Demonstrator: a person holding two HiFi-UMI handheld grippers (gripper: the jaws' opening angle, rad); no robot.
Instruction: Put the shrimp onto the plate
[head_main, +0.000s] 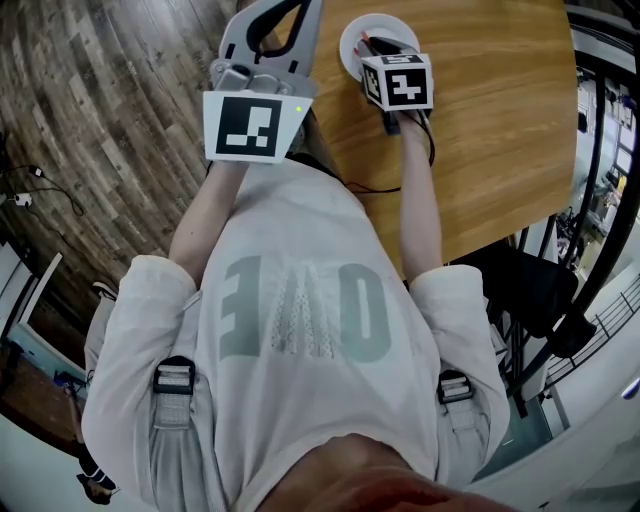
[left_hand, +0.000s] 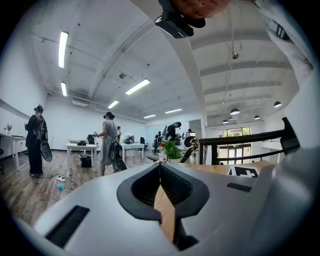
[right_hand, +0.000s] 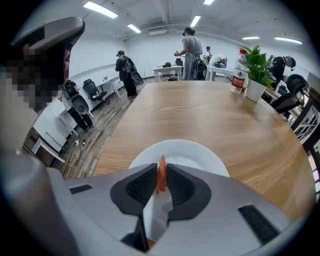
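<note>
My right gripper (right_hand: 161, 169) pinches the slim orange shrimp (right_hand: 161, 176), lower end hidden, over the round white plate (right_hand: 197, 152) on the wood-grain surface (right_hand: 210, 110). My left gripper (left_hand: 160, 169), beside the plate, is closed and empty.

big pale letters on the shirt (head_main: 300, 320), upside down, maybe an E and an O, bottle label (right_hand: 239, 76) too tiny

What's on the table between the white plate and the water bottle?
Nothing: only bare tabletop between plate and bottle, as the right gripper view shows.
</note>
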